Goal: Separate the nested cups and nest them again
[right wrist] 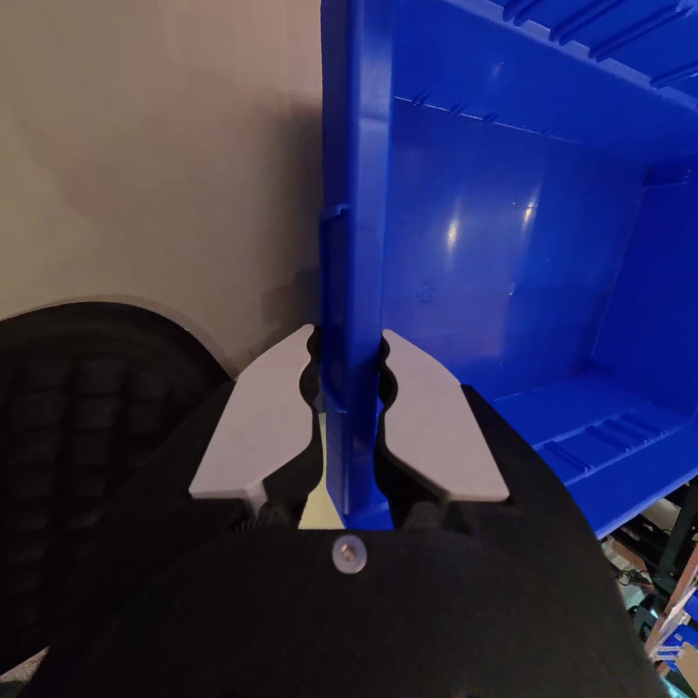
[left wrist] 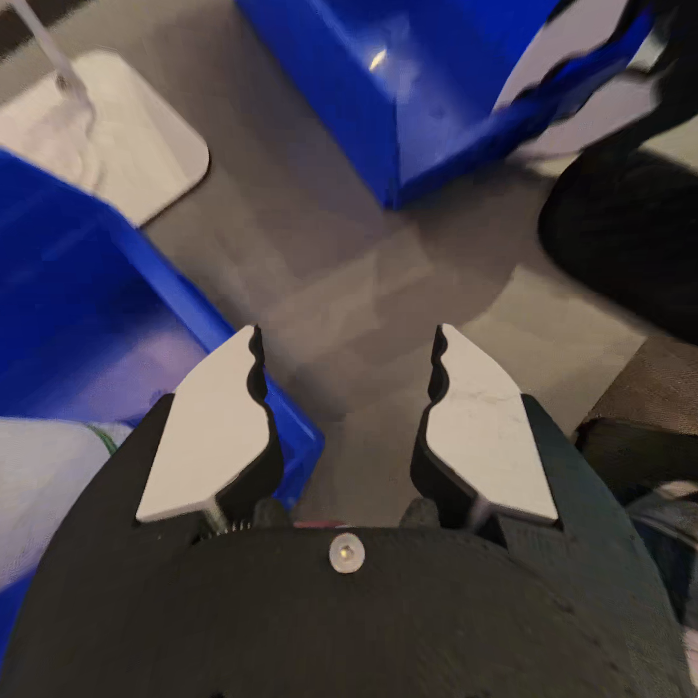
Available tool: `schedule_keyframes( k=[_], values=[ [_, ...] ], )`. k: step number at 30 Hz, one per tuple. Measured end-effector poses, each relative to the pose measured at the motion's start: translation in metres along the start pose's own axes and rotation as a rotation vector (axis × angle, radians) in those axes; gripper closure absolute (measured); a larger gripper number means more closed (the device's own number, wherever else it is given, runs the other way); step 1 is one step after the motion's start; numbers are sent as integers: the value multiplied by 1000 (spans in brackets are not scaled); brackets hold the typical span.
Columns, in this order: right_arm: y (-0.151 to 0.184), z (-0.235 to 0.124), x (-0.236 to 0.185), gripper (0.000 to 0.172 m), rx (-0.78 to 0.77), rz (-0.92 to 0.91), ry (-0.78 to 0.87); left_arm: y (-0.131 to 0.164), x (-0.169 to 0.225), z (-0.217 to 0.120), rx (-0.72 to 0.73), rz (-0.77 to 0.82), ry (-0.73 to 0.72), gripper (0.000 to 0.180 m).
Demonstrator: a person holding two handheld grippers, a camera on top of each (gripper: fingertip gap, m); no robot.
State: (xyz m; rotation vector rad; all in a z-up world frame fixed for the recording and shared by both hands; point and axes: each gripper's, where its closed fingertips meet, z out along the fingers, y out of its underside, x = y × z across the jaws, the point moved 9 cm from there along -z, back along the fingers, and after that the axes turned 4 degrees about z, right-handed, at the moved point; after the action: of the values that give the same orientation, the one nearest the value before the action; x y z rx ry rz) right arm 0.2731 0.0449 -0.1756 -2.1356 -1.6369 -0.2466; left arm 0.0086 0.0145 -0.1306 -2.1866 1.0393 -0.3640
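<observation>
The right tool (right wrist: 349, 334) is clamped on the upright side wall of a blue plastic bin (right wrist: 510, 245), one of the task's nested containers: its two pale fingers (right wrist: 264, 415) stand one on each side of the thick rim, and the dark pads press against the wall from outside and inside. That bin is open toward the right wrist view, so its smooth glossy floor and ribbed far wall show to the right of the held wall, while the grey counter (right wrist: 151, 151) lies beyond its outer face. A round black object (right wrist: 87, 377) sits near the counter's curved edge, to the left of the tool. The left tool (left wrist: 347, 328) stands wide, its jaws well apart, with only bare counter showing between the fingertips and nothing in its grasp. In the left wrist view the held bin appears at the far side, above the counter, with the right tool's fingers on its upper right edge. A second blue bin (left wrist: 83, 287) lies at the near left, just beside the left tool's left finger; whether they touch cannot be told through the blur. A flat white base with a thin post (left wrist: 113, 132) rests on the counter behind that second bin.
</observation>
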Motion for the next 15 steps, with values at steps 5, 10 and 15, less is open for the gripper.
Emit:
schedule_keyframes(
  k=[5, 10, 15],
  values=[
    [-1, 1, 2, 143, -11, -5, -4, 31, -1, -1, -169, 120, -105, 94],
    [0, 1, 3, 144, -12, -7, -9, 47, -13, -11, -201, 161, -163, 107],
    [0, 2, 4, 144, -11, -11, -13, 68, -36, -24, -241, 202, -222, 118]
  ],
)
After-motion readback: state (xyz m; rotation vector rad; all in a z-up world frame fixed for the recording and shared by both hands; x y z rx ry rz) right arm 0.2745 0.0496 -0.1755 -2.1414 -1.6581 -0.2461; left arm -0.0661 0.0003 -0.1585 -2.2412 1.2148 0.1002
